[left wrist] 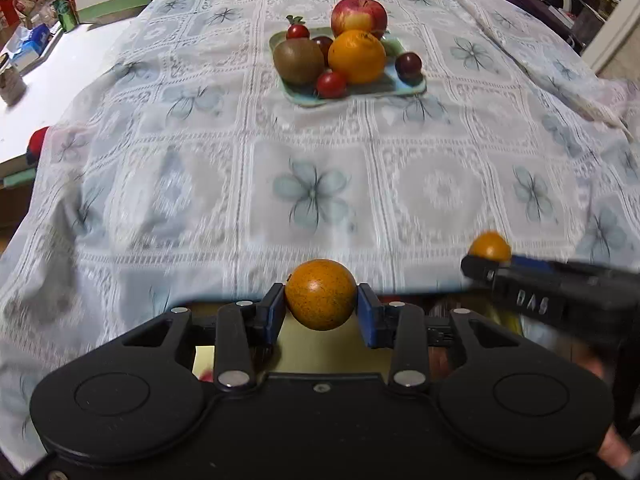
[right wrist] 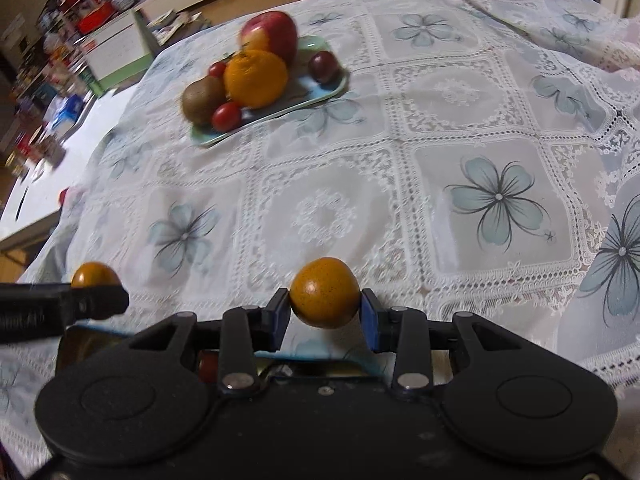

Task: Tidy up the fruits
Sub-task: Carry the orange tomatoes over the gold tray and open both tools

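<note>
My left gripper (left wrist: 321, 306) is shut on a small speckled orange fruit (left wrist: 320, 294), held above the table's near edge. My right gripper (right wrist: 325, 310) is shut on a second small orange fruit (right wrist: 325, 292); it also shows at the right of the left wrist view (left wrist: 490, 247). The left-held fruit shows in the right wrist view (right wrist: 95, 275). A pale green tray (left wrist: 404, 89) at the far middle holds an apple (left wrist: 359, 14), a large orange (left wrist: 356, 56), a kiwi (left wrist: 298, 60) and several small red and dark fruits. The tray (right wrist: 320, 94) lies far left in the right wrist view.
A white lace tablecloth with blue flowers (left wrist: 312, 196) covers the table. A white side surface (left wrist: 60, 76) at the left carries boxes, a calendar and clutter. Folded cloth bunches up at the far right (left wrist: 580, 92). Shelves with clutter stand beyond (right wrist: 60, 20).
</note>
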